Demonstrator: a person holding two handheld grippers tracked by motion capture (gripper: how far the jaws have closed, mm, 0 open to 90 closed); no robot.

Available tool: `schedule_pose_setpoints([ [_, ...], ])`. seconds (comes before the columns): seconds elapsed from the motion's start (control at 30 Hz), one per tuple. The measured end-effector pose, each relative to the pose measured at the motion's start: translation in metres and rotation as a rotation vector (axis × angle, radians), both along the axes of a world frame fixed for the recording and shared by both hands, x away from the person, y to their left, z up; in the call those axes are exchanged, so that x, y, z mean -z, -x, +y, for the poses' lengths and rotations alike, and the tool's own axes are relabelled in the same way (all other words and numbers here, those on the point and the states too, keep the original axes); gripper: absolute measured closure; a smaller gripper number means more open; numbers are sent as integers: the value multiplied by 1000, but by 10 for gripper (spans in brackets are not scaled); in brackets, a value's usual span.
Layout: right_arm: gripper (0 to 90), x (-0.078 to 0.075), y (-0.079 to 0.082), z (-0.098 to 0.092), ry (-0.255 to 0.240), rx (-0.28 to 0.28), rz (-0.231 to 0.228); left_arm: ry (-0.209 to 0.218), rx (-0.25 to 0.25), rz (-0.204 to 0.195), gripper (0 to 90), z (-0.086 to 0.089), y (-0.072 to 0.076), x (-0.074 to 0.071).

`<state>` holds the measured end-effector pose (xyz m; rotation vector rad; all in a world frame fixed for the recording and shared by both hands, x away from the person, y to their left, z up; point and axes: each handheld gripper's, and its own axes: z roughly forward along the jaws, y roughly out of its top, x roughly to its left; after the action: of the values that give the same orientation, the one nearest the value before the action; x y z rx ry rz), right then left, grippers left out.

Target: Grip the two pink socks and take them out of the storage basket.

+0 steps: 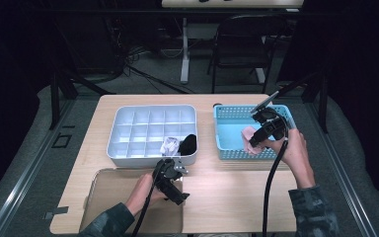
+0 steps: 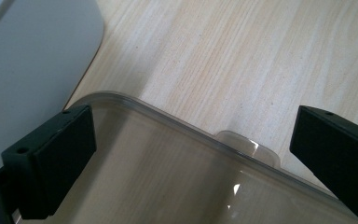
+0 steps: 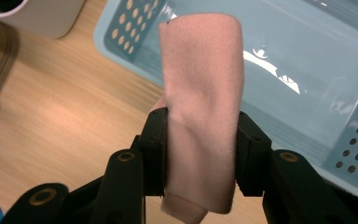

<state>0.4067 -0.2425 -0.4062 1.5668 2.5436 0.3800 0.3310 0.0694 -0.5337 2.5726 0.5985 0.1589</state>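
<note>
Right tool (image 3: 200, 154): jaws clamped on folded pale-pink cloth roll (image 3: 203, 102), held over near-left corner of perforated light-blue plastic basket (image 1: 227, 143), cloth clear of basket floor. Left tool (image 2: 191, 154): jaws apart, nothing between, poised over rim of clear plastic tray (image 2: 177, 126) on light wooden worktop (image 1: 227, 192). White divided organiser box (image 1: 128, 128) just left of basket; white item (image 1: 169, 145) and black item (image 1: 189, 143) occupy adjacent front-row compartments at its right end.
</note>
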Motion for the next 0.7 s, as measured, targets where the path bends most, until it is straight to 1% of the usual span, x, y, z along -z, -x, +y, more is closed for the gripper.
schedule_pose_setpoints([
  [0.07, 616, 3, 8, 4, -9, -17, -2, 0, -2, 3, 3, 0, 0, 0],
  [0.1, 617, 4, 11, 6, -6, -32, 9, -2, -3, 1, 3, 1, -1, 0],
  [0.13, 616, 7, 15, 8, -13, -30, 3, -1, -4, -1, 2, 1, -1, 0],
  [0.17, 616, 10, 20, 11, -17, -39, 1, 2, -5, 0, 3, 1, -1, 0],
  [0.27, 616, 16, 28, 15, -23, -60, 1, 4, -11, -5, 2, 2, -2, 0],
  [0.37, 616, 27, 34, 19, -48, -79, 8, 4, -10, -2, 2, 2, -2, 0],
  [0.47, 615, 37, 39, 23, -63, -88, 10, 4, -8, -3, 2, 1, -2, 0],
  [0.5, 614, 40, 40, 25, -65, -105, 24, 2, -8, -3, 2, 2, -1, 0],
  [0.53, 614, 40, 40, 25, -65, -105, 24, 2, -8, -3, 2, 2, -1, 0],
  [0.57, 614, 44, 42, 26, -75, -108, 22, 2, -8, -3, 2, 2, -1, 0],
  [0.7, 613, 44, 42, 26, -75, -108, 22, 2, -8, -3, 2, 2, -1, 0],
])
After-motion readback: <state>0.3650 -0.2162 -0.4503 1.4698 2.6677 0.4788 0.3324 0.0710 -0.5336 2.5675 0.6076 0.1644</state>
